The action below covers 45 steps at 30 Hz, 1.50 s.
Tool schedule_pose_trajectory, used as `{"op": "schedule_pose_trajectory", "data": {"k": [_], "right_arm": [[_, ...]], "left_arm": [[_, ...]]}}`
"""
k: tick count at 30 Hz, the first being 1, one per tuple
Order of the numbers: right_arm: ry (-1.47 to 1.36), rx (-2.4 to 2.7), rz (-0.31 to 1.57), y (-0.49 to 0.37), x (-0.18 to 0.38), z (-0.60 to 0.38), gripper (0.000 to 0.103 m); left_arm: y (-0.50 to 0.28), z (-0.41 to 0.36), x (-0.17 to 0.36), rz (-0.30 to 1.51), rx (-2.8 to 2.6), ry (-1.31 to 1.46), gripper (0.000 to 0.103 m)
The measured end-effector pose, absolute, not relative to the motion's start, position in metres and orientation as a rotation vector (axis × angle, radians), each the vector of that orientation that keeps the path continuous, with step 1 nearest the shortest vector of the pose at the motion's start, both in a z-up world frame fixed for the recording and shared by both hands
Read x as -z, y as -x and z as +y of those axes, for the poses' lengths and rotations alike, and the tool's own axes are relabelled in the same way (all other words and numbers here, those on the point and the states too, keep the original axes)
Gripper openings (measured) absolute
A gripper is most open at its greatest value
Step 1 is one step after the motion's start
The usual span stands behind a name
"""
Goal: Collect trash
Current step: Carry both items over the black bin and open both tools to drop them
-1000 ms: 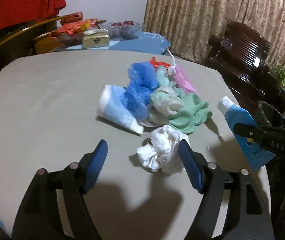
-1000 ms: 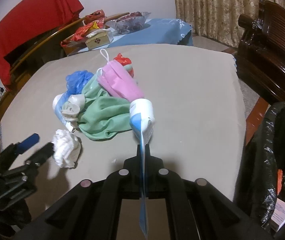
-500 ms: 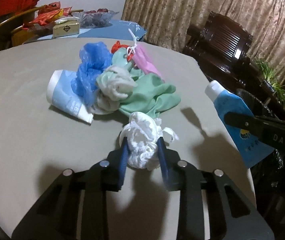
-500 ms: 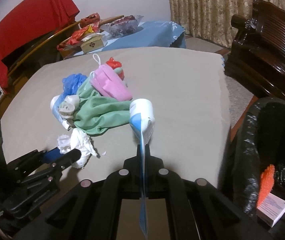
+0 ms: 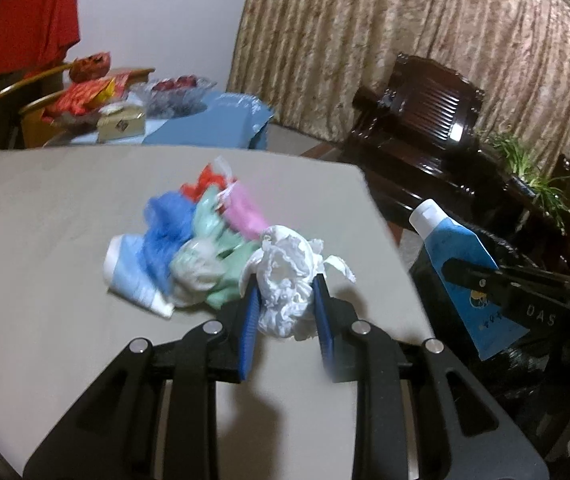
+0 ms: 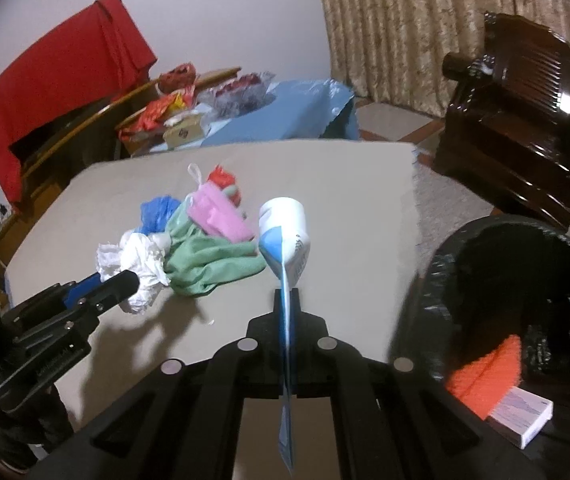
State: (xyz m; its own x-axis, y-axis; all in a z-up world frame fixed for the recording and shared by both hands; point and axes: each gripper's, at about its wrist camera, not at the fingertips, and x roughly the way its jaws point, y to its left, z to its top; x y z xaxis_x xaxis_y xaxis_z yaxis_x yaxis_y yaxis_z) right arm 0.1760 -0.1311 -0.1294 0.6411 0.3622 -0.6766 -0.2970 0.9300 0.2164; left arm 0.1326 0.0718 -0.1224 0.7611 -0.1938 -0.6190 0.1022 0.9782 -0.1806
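My left gripper [image 5: 285, 294] is shut on a crumpled white tissue [image 5: 288, 276], held just above the grey table [image 5: 45, 264]. From the right wrist view the same tissue [image 6: 141, 258] sits in the left gripper [image 6: 123, 278] at the lower left. My right gripper [image 6: 285, 300] is shut on the flat tail of a blue and white tube [image 6: 285, 236], which points away with its cap forward. That tube [image 5: 457, 264] shows at the right of the left wrist view. A pile of trash [image 5: 201, 240] lies mid-table: blue bag, green cloth, pink mask, red scrap, a second tube.
A black-lined bin [image 6: 525, 292] stands off the table's right edge, holding an orange item and a small box [image 6: 521, 420]. A dark wooden chair [image 6: 525, 120] stands beyond it. A blue-covered side table [image 6: 269, 116] with snacks is behind, a red cloth [image 6: 57, 88] at left.
The left gripper closed around the white tissue and lifted it off the table. The right gripper rose with the tube and swung toward the bin, which now shows more fully.
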Motion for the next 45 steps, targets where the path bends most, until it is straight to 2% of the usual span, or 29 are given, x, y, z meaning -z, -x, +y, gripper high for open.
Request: {"op": "schedule_pose_trajectory", "data": {"k": [9,23,25,27,28,29,30,31,32,33,35,40,45], "right_arm": [[-0.129,-0.246,0.728,-0.153,0.108,-0.208,0.002],[-0.174,-0.012,0.724,-0.132,0.119,-0.319,0.002],[-0.178,0.013,0.733,-0.131,0.124,-0.329,0.002],[-0.177,0.050,0.749,-0.132,0.130,-0.337,0.004],[-0.178,0.062,0.751,-0.132,0.131,-0.340,0.007],[-0.178,0.075,0.752,-0.131,0.133,-0.343,0.017],[-0.179,0.086,0.752,-0.130,0.134,-0.346,0.026],[-0.181,0.095,0.749,-0.129,0.134,-0.348,0.042],[-0.181,0.103,0.745,-0.128,0.134,-0.349,0.054],[-0.179,0.108,0.743,-0.127,0.134,-0.349,0.059],[-0.172,0.120,0.736,-0.126,0.133,-0.348,0.082],[-0.153,0.092,0.689,-0.125,0.125,-0.330,0.097],[-0.134,0.024,0.647,-0.132,0.114,-0.296,0.097]], "left_arm": [[-0.149,-0.004,0.105,0.656,0.302,0.077,0.025],[-0.172,-0.125,0.113,0.667,0.514,0.014,0.026],[-0.175,-0.141,0.116,0.675,0.552,0.014,0.028],[-0.179,-0.152,0.119,0.687,0.577,0.011,0.036],[-0.180,-0.156,0.120,0.693,0.591,0.015,0.039],[-0.180,-0.158,0.121,0.696,0.596,0.016,0.042],[-0.181,-0.159,0.122,0.698,0.599,0.018,0.050],[-0.181,-0.157,0.122,0.695,0.601,0.024,0.057],[-0.181,-0.155,0.121,0.692,0.597,0.026,0.059],[-0.181,-0.151,0.120,0.686,0.585,0.028,0.063],[-0.180,-0.141,0.120,0.686,0.567,0.034,0.067],[-0.172,-0.104,0.111,0.645,0.462,0.038,0.087],[-0.159,-0.060,0.102,0.615,0.367,0.028,0.090]]}}
